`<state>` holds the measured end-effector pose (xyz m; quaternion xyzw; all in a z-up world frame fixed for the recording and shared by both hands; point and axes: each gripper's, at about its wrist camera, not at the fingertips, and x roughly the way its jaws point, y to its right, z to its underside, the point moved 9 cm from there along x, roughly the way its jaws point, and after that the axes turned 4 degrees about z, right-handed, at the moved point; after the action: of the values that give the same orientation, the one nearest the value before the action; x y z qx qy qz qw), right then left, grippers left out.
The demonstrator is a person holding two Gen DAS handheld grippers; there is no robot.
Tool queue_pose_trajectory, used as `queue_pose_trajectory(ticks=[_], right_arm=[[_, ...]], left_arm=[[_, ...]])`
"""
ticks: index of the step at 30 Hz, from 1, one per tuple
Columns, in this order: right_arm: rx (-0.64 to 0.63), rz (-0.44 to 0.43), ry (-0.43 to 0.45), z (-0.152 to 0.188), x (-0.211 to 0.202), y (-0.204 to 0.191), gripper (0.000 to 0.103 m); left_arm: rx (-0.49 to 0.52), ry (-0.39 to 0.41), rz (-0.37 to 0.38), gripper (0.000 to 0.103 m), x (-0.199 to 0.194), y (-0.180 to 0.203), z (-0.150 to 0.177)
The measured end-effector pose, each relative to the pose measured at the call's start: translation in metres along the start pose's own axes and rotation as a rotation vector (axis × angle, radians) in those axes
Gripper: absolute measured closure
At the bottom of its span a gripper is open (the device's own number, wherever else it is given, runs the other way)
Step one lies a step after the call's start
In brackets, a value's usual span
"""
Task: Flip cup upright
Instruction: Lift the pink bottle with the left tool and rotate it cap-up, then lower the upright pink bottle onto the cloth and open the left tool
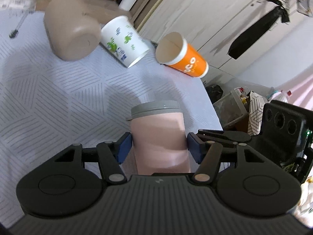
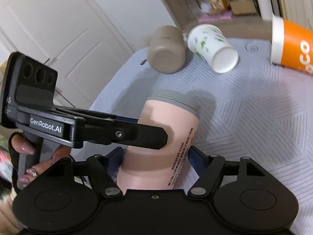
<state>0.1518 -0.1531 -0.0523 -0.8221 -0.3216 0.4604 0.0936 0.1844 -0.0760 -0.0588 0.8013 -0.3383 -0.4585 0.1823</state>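
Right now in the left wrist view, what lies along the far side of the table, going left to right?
Brown mug on its side → white paper cup on its side → orange paper cup on its side, at the table's right edge.

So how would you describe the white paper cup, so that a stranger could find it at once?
Look at the far end of the grey striped tablecloth, where three cups lie on their sides in a row. The white paper cup is the middle one, touching the beige mug. Only it has green and blue prints.
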Motion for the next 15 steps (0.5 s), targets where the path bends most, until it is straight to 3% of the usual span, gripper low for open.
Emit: queue_pose_trajectory(ticks=[15], right_arm=[[-0.362, 0.111, 0.176, 0.02, -0.031, -0.048, 0.026]], left_arm=[[0.304, 0.168, -0.122, 0.042, -0.052, 0.05, 0.035]])
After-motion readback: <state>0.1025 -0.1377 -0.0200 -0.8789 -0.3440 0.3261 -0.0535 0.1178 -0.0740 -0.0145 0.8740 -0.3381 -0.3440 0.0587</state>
